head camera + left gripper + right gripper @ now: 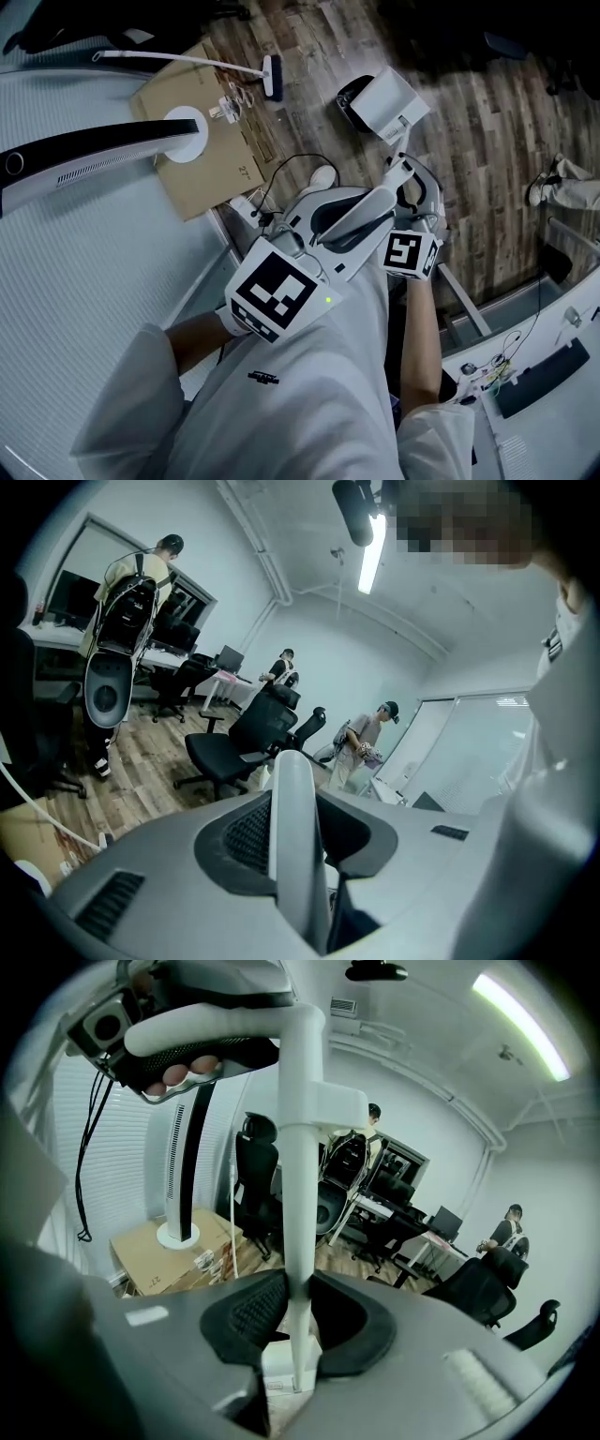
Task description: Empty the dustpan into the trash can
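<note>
A white dustpan (391, 101) hangs tilted over the dark mouth of a trash can (349, 96) on the wooden floor. Its long white handle (361, 217) slants back toward me. My left gripper (339, 225) is shut on the handle's near part, and the bar (295, 846) fills the gap between its jaws. My right gripper (405, 180) is shut on the thinner stem (300, 1241) further along, close to the pan. In the right gripper view the stem rises to the handle's top, where the left gripper and a hand show.
A cardboard box (211, 159) carries a black tower fan on a white base (184, 136), with a white broom (187, 61) lying behind it. Office chairs (234, 747) and several people stand further off. A desk edge with cables (525, 366) is at the right.
</note>
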The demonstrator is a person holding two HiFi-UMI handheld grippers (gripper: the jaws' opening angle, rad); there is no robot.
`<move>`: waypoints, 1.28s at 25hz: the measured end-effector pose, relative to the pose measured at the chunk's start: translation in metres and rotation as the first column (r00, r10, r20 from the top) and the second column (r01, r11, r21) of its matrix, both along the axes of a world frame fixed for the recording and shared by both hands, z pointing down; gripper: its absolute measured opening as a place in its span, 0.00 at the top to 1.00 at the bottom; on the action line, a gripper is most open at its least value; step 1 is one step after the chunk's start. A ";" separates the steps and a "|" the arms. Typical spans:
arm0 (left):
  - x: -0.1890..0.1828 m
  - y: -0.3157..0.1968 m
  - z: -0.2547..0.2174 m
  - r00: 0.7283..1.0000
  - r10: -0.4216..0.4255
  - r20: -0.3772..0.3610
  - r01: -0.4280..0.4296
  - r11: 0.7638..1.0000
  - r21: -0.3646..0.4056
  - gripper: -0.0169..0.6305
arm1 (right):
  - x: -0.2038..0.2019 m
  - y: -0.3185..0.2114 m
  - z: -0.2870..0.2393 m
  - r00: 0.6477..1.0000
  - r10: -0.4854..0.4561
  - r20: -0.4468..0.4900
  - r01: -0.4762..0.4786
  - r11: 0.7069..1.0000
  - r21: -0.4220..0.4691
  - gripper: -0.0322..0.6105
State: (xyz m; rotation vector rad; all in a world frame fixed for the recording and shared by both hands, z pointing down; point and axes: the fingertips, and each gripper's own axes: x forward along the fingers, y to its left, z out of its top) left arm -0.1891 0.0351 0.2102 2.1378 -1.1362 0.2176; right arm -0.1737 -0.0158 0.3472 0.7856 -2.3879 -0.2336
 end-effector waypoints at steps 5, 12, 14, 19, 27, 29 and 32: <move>0.008 -0.006 -0.002 0.998 0.054 0.021 -0.054 0.999 -0.004 0.79 | 0.010 -0.004 -0.001 0.998 0.061 0.031 -0.061 0.998 0.010 0.81; 0.018 -0.007 -0.004 0.989 0.141 0.053 -0.141 0.990 0.003 0.79 | 0.018 -0.005 -0.004 0.989 0.138 0.061 -0.138 0.990 0.001 0.81; 0.024 -0.009 -0.006 0.986 0.161 0.053 -0.161 0.987 0.001 0.79 | 0.023 -0.008 -0.006 0.987 0.148 0.062 -0.149 0.989 0.009 0.81; 0.039 -0.014 -0.009 0.980 0.192 0.045 -0.192 0.981 -0.011 0.79 | 0.040 -0.013 -0.007 0.977 0.197 0.076 -0.198 0.980 0.013 0.81; 0.063 -0.016 -0.009 0.971 0.236 0.043 -0.236 0.972 -0.018 0.79 | 0.068 -0.017 -0.009 0.970 0.235 0.069 -0.238 0.971 0.035 0.81; 0.069 -0.016 -0.009 0.968 0.248 0.042 -0.248 0.969 -0.017 0.79 | 0.074 -0.017 -0.009 0.966 0.247 0.069 -0.250 0.967 0.038 0.81; 0.076 -0.016 -0.010 0.963 0.268 0.041 -0.268 0.963 -0.012 0.79 | 0.082 -0.017 -0.009 0.959 0.274 0.075 -0.277 0.960 0.034 0.81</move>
